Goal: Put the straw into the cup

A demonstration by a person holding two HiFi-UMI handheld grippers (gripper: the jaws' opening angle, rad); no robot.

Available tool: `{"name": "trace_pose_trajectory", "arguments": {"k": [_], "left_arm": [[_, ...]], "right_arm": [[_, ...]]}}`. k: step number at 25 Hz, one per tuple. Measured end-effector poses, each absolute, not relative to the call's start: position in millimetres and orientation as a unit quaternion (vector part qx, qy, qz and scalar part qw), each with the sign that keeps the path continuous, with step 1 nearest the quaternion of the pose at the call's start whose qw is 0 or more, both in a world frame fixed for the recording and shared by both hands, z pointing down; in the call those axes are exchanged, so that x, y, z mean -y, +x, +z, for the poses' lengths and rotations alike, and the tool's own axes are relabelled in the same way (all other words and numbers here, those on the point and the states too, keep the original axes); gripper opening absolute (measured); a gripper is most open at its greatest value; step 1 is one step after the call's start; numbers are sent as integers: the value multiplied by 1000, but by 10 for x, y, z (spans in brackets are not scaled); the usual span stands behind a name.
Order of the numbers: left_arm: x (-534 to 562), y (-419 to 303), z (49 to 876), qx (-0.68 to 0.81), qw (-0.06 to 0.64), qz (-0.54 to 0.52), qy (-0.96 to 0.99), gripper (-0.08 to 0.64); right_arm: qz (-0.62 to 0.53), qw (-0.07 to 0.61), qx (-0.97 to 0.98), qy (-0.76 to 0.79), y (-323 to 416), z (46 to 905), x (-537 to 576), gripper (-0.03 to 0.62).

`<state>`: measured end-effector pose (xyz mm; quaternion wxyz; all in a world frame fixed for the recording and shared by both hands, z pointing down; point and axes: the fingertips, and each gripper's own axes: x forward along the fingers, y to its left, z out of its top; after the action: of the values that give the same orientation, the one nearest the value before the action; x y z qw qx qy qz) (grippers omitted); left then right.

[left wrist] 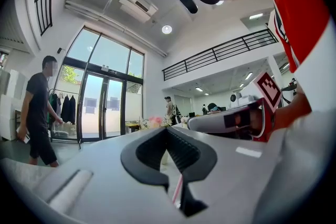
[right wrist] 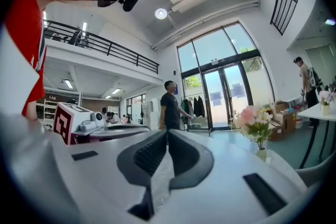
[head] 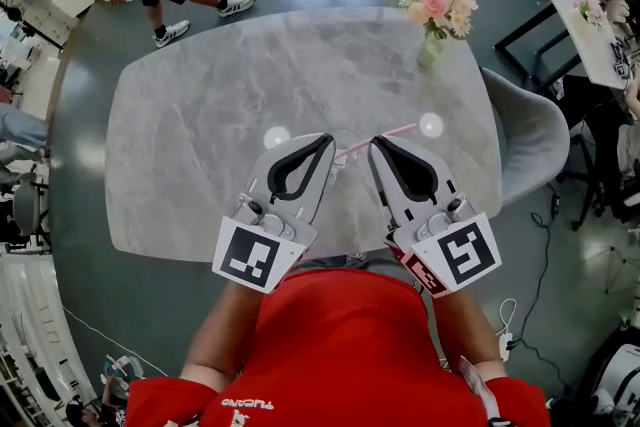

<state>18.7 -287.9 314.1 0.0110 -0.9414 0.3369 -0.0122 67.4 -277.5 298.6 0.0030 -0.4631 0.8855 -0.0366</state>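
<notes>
The right gripper [right wrist: 167, 131] has its ribbed black pads pressed together; a clear, thin film sits in the slit between them, and from above the pale pink straw [head: 390, 135] crosses exactly at this tip. The left gripper [left wrist: 167, 129] is closed too, and the straw's other end shows pink in its lower slit. So the straw hangs slanted between both tips, above the table [head: 200, 115].

Each smooth white gripper carries a cube with a black-and-white square marker [head: 458, 255]. The white print on the red shirt [head: 340, 345] is not readable. The table is grey, marble-patterned and rounded, with pink flowers [head: 437, 0] at its far edge.
</notes>
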Motion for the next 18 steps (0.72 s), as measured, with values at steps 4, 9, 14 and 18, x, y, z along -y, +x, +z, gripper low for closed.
{"name": "trace_pose_trajectory", "arguments": {"k": [4, 9, 14, 18], "left_arm": [[2832, 206, 3087, -330, 15, -13, -944, 6], [2807, 228, 3066, -327, 12, -14, -945, 6], [2787, 214, 3052, -329, 8, -13, -944, 5], [2764, 206, 3034, -329, 8, -12, -944, 5]], "right_arm": [[-23, 2, -883, -468, 660, 2924, 2761, 8], [-15, 1, -881, -472, 659, 2921, 2766, 3], [-13, 6, -880, -475, 662, 2912, 2762, 2], [-10, 7, -880, -475, 649, 2887, 2742, 2]]}}
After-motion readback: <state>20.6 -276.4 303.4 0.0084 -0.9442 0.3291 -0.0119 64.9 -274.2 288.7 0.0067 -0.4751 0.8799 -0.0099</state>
